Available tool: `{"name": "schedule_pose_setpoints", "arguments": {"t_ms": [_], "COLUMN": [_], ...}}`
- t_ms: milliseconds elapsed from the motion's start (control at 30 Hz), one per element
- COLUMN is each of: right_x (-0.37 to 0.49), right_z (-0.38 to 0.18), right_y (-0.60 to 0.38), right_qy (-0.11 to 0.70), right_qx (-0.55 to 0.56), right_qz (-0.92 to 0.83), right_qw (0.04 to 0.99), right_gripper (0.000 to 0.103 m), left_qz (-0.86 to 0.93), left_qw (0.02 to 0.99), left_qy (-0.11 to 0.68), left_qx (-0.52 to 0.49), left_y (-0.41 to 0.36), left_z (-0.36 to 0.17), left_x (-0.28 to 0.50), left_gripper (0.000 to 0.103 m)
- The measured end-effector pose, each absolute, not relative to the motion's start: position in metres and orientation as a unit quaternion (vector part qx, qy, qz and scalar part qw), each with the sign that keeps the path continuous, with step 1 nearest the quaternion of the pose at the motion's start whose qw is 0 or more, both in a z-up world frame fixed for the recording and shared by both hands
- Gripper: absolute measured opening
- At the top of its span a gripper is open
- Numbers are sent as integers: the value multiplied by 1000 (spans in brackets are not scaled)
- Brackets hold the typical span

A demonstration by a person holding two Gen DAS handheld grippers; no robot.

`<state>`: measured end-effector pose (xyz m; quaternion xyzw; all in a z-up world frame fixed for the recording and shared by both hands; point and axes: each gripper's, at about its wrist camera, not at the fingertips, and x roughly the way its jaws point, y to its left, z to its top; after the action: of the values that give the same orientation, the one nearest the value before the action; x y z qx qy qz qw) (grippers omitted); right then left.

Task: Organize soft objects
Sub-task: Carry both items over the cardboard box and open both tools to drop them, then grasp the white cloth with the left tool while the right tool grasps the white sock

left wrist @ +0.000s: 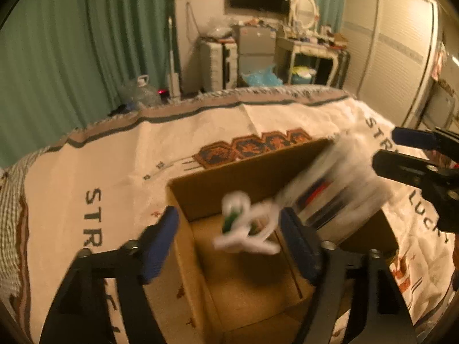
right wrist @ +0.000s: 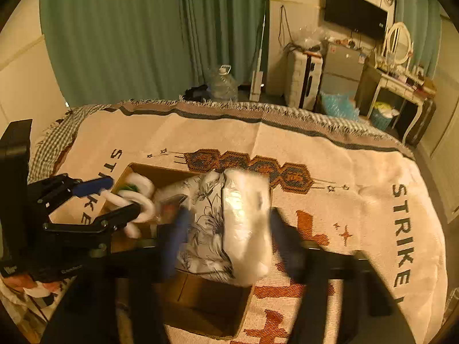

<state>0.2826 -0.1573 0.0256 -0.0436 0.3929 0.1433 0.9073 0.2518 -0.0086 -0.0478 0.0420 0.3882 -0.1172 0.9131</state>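
Observation:
An open cardboard box (left wrist: 252,283) (right wrist: 200,301) lies on the patterned blanket. My left gripper (left wrist: 229,243) is open above the box, and a white plush toy with green parts (left wrist: 243,223) (right wrist: 134,197) hangs blurred between its jaws, over the box. My right gripper (right wrist: 226,240) is open around a plastic-wrapped floral soft bundle (right wrist: 229,229) (left wrist: 335,189) that rests on the right side of the box. The right gripper also shows in the left wrist view (left wrist: 401,152), and the left gripper in the right wrist view (right wrist: 114,197).
The cream blanket (right wrist: 358,172) with "STRIKE" lettering covers the bed. Beyond its fringe edge stand green curtains (right wrist: 129,43), a water jug (right wrist: 222,84), a suitcase (right wrist: 304,78), a small fridge (right wrist: 341,68) and a dressing table (right wrist: 401,86).

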Motion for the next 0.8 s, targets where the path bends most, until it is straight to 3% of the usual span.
{"name": "schedule_pose_setpoints", "arguments": {"t_ms": [400,600,800], "right_x": [167,104,96], "right_z": [63,33,-21], "right_y": [-175,-168,-159], "right_qy": [337,348,388], "right_qx": [-33,-54,-77], "right_qz": [134,164,198], "right_qw": [931,921,897], "right_gripper": [82,82,82], "left_qz": [-89,-74,-48], "left_qw": [935,923,916], "left_qy": [343,373,397], "left_qx": [21,58,41], "left_y": [0,-1,15], "left_z": [-15,-39,-79], "left_x": [154,109,96], "left_gripper": [77,77,77]}}
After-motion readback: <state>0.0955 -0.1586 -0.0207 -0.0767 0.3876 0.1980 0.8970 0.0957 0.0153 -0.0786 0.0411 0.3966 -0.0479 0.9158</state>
